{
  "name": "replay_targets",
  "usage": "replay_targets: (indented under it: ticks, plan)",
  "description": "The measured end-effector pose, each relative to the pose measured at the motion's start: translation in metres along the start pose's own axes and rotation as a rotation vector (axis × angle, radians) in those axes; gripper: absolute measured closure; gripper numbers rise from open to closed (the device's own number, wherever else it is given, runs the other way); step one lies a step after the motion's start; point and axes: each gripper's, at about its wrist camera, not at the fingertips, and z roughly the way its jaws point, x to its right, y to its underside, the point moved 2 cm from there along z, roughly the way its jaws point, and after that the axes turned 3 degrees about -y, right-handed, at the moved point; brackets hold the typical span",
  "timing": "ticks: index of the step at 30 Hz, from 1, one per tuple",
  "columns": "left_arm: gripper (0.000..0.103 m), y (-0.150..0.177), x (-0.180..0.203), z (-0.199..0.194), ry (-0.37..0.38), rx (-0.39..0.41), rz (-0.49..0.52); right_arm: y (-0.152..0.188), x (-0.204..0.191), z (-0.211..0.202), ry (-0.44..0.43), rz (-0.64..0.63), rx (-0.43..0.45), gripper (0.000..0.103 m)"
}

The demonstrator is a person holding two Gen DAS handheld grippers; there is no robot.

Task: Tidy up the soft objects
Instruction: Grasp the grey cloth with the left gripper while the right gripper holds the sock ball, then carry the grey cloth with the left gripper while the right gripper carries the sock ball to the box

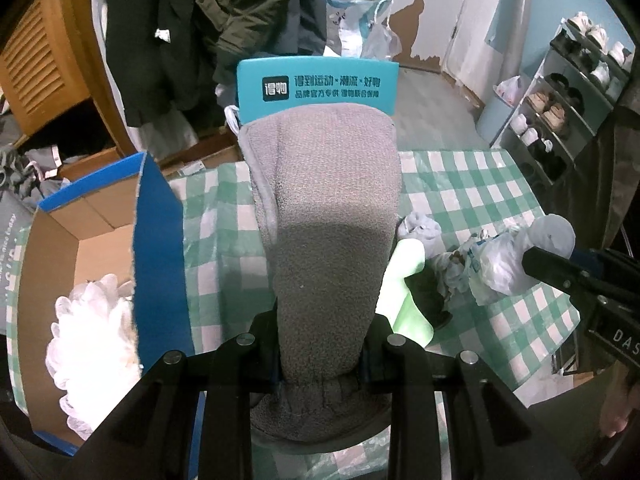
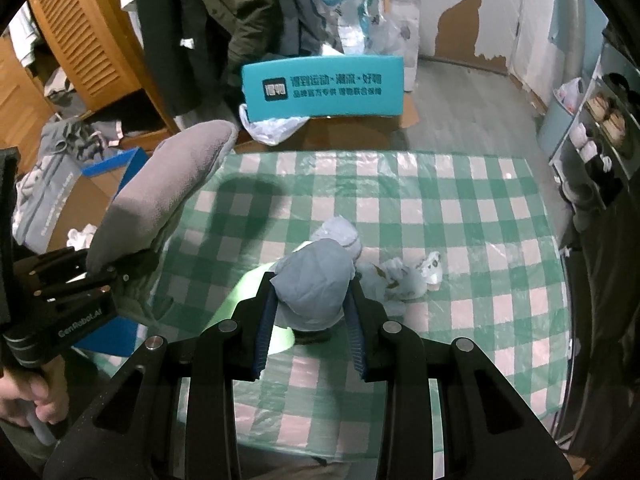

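My left gripper (image 1: pixel 322 344) is shut on a grey fleece slipper (image 1: pixel 326 216) and holds it up above the green checked tablecloth (image 1: pixel 480 184); the slipper also shows in the right wrist view (image 2: pixel 160 196). My right gripper (image 2: pixel 310 300) is shut on a crumpled pale blue plastic bag (image 2: pixel 316 276) just above the table. A light green soft item (image 1: pixel 404 280) and a dark object (image 1: pixel 426 292) lie beside it. A crumpled white printed bag (image 2: pixel 404 276) lies on the cloth to the right.
An open cardboard box with blue flaps (image 1: pixel 100 232) stands at the table's left and holds a white mesh puff (image 1: pixel 92 332). A teal box (image 2: pixel 322 88) stands beyond the far edge. Hanging coats (image 1: pixel 208 20), a wooden cabinet (image 2: pixel 84 40) and a shoe rack (image 1: pixel 560 108) surround the table.
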Motion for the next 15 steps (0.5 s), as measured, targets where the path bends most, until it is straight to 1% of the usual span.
replay_targets:
  ticks: [4, 15]
  plan:
    - [0.075, 0.000, -0.006, -0.008, -0.017, 0.018, 0.000, -0.004, -0.010, -0.004, -0.012, -0.017, 0.013, 0.072]
    - [0.075, 0.004, -0.038, -0.025, -0.039, 0.043, -0.055, -0.018, -0.043, -0.002, -0.058, -0.057, 0.019, 0.072]
